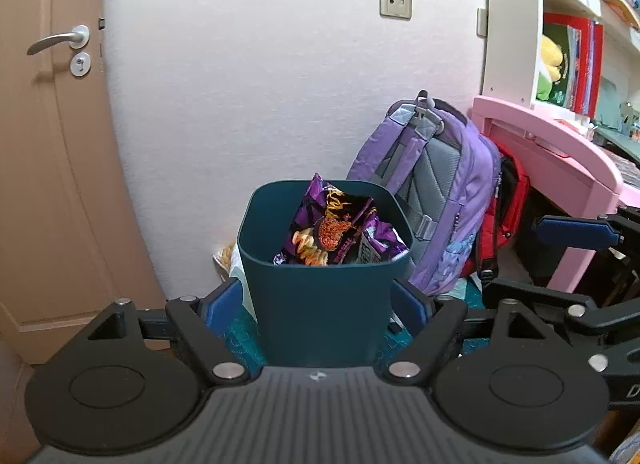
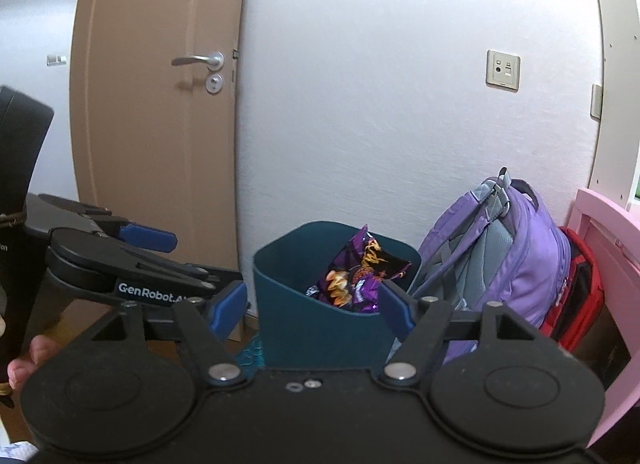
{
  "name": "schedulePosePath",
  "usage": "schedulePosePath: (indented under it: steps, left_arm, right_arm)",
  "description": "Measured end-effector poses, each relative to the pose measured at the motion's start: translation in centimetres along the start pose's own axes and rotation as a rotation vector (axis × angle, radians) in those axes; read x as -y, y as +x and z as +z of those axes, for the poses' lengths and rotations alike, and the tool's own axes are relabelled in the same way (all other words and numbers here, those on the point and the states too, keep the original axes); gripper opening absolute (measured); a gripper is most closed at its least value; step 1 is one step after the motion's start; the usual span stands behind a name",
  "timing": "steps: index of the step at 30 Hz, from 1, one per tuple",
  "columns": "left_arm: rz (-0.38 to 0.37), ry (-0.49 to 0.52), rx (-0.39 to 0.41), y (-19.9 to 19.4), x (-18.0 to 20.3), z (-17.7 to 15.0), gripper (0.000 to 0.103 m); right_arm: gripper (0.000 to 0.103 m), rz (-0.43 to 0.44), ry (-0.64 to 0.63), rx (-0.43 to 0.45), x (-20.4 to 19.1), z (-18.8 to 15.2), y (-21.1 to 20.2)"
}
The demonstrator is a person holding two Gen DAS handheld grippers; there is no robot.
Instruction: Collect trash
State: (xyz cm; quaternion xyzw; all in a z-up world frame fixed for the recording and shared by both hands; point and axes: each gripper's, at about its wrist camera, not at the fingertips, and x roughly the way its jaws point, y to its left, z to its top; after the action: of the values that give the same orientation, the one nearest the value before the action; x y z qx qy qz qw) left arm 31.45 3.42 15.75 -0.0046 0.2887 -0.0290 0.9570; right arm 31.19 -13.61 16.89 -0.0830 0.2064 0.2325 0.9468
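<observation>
Looking at it from my end, the main worry was the dark teal bin (image 1: 320,284): both tools were released and holding nothing, with the left tool (image 1: 316,306) spread wide on either side of the bin's body and the right tool (image 2: 310,306) hovering just in front of it, so any careless push forward could have tipped or shoved the thing. The purple snack bag (image 1: 336,228) was already sitting inside the bin, but it stood tall and one corner poked up past the rim, so my guess was a knock on the bin might flip it back out, or a tool finger could snag the crinkly foil on the way past. I also spotted something pale and yellowish on the floor (image 1: 226,260) tucked behind the bin's left side against the wall; couldn't tell what it was, maybe more trash, and reaching for it looked awkward with the bin in the way. Room-wise: bin sat on a teal mat (image 1: 240,338) on the floor, white wall behind, brown door (image 1: 52,144) to the left, a purple backpack (image 1: 440,192) leaning just beside the bin on the right with a red bag (image 1: 508,200) behind it, then a pink worktop (image 1: 560,144) with shelves above.
</observation>
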Motion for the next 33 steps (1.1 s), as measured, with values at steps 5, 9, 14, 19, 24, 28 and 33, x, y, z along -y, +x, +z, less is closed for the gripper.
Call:
schedulePosePath:
  steps: [5,9,14,19,24,28,33]
  left_arm:
    - [0.013,0.018,0.053,-2.9,0.4,-1.9,0.095]
    - [0.014,0.038,0.116,-5.3,0.8,-3.5,0.103]
    - [0.001,0.035,0.116,-6.7,1.4,-5.5,0.103]
    - [-0.003,-0.003,0.107,-7.4,1.5,-7.0,0.103]
    - [-0.01,-0.044,0.097,-7.7,1.4,-7.9,0.103]
    - [-0.009,-0.061,0.105,-8.2,1.4,-8.3,0.103]
    - [-0.004,-0.073,0.114,-8.6,1.3,-8.7,0.103]
  right_arm:
    - [0.088,0.027,0.037,0.033,-0.3,-1.2,-2.8]
    - [0.098,0.045,0.05,0.064,-0.5,-2.1,-4.7]
    - [0.103,0.055,0.039,0.106,-1.2,-3.3,-6.8]
    - [0.103,0.068,0.019,0.146,-1.8,-4.7,-8.5]
    - [0.103,0.069,0.033,0.186,-2.2,-6.1,-9.6]
    - [0.103,0.059,0.047,0.205,-2.3,-6.9,-10.2]
    - [0.103,0.058,0.074,0.214,-2.4,-7.3,-10.6]
